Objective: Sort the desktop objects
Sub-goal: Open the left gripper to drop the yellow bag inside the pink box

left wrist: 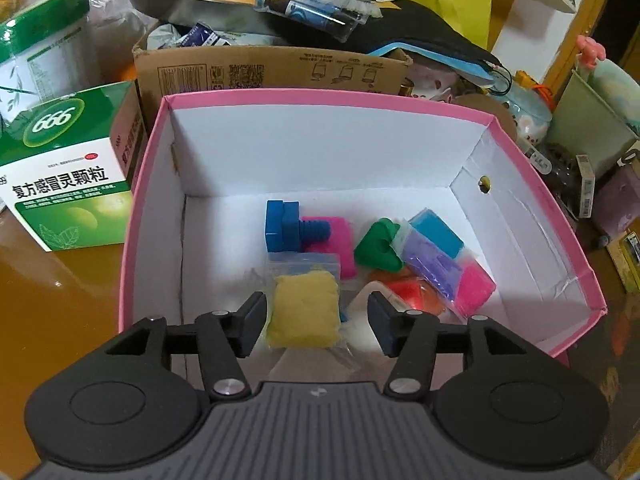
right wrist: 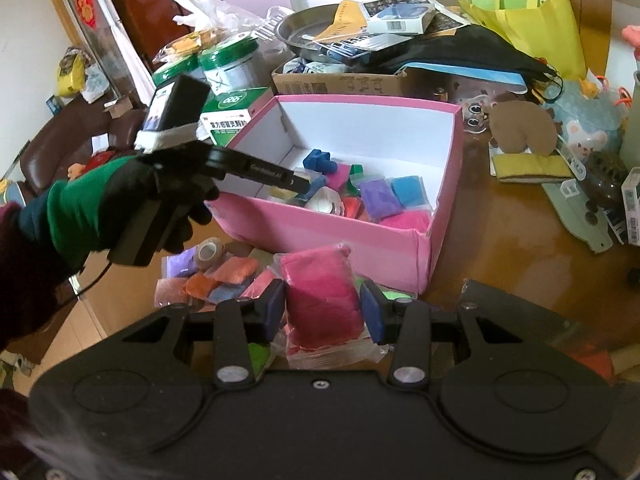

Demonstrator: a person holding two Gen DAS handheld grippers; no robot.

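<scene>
The left tool (left wrist: 316, 322), its fingers spread apart, is hanging over the pink box (left wrist: 532, 184) around a yellow packet (left wrist: 305, 310), while the right tool (right wrist: 323, 310) is closing loosely about a magenta packet (right wrist: 322, 300) on the counter (right wrist: 500, 236), which wants a centred, firmer pinch before lifting.

Glossy brown table (right wrist: 500, 240); dark brown sofa (right wrist: 60, 140) left; reddish wooden door (right wrist: 148, 0); white walls.

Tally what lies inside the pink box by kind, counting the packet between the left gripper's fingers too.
In the pink box, as far as the left wrist view shows:
Clay packets: 6 (yellow, two pink, blue, purple, red-orange)
Blue toy bolt: 1
Green triangular block: 1
White piece, partly hidden: 1
Total: 9
</scene>
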